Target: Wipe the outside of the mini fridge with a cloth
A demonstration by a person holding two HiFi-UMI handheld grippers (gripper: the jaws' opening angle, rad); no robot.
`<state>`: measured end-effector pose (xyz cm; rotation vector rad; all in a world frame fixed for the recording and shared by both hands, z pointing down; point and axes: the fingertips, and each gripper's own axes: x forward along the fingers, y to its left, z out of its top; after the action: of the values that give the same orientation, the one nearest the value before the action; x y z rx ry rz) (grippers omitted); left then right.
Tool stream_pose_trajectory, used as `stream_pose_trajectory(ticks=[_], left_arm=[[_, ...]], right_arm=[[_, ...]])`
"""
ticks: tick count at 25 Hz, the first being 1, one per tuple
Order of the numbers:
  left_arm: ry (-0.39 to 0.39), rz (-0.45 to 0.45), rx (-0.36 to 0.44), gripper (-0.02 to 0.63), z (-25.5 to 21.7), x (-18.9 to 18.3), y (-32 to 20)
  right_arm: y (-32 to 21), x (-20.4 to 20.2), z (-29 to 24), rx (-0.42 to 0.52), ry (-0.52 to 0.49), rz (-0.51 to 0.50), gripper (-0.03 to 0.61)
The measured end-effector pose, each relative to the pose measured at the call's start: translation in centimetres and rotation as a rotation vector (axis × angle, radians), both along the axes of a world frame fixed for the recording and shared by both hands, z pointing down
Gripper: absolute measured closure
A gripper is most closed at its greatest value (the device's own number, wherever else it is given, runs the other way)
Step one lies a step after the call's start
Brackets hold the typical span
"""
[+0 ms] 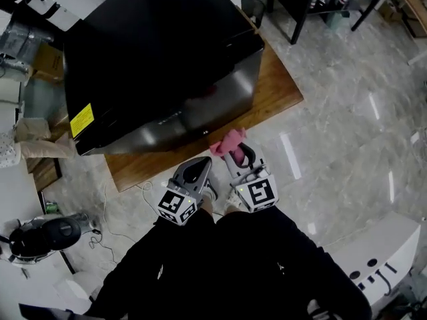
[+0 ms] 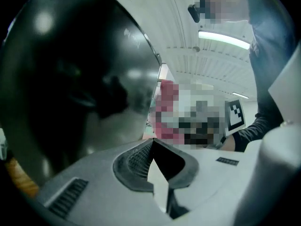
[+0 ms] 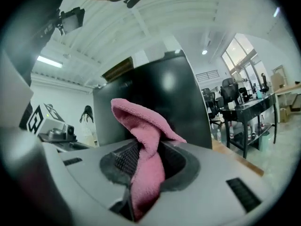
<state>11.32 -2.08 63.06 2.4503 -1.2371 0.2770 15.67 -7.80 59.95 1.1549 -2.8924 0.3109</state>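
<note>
Head view: shows the black mini fridge [image 1: 160, 65] on a wooden counter [image 1: 280, 92], ahead of both pairs of fingers, its glossy front face turned toward them. Shows also the right gripper [image 1: 241, 156] clenched on a pink cloth [image 1: 227, 143], which is bunched just beyond the fingertips and close to the lower front edge of the fridge; perhaps touching it, cannot tell for sure from here. Shows the left gripper [image 1: 194, 172] just beside the right one, a little further back from the fridge. Left gripper view: finds the fingers [image 2: 136, 161] closed together at the tips with nothing between them, and the dark, curved fridge wall ahead of them to the left. Right gripper view: finds the fingers [image 3: 124, 159] grasping the cloth near its middle, one fold rising above the tips toward the fridge front behind it, the rest hanging down between the pads. Judged soft, light and limp, so likely to fold over or slip out unless pinched deep, with a good wad free past the tips for rubbing. Judged heavy, stiff and smooth for the fridge; probably no need to take hold of it, though a flat push from the empty left fingers could steady it.
</note>
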Motion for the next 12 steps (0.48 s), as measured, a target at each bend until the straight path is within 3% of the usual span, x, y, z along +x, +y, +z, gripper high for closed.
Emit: stream_pose_trajectory(ticks=[3,7,12], left_arm=[[-0.013,-0.040,0.032,0.609,-5.2,-3.5,4.0],[-0.005,-0.143,0.164,0.609,-13.3,-9.0,5.9],[0.000,-0.151,0.256,0.609,-19.4,-11.1,9.6]], right_arm=[[3.5,-2.4,-6.5,0.027,-0.061,-0.068,0.468],[6.8,-8.8,-13.2,0.098,-0.061,-0.233,0.468],[12.4,-12.2,-16.9,0.075,-0.118,-0.359,0.468]])
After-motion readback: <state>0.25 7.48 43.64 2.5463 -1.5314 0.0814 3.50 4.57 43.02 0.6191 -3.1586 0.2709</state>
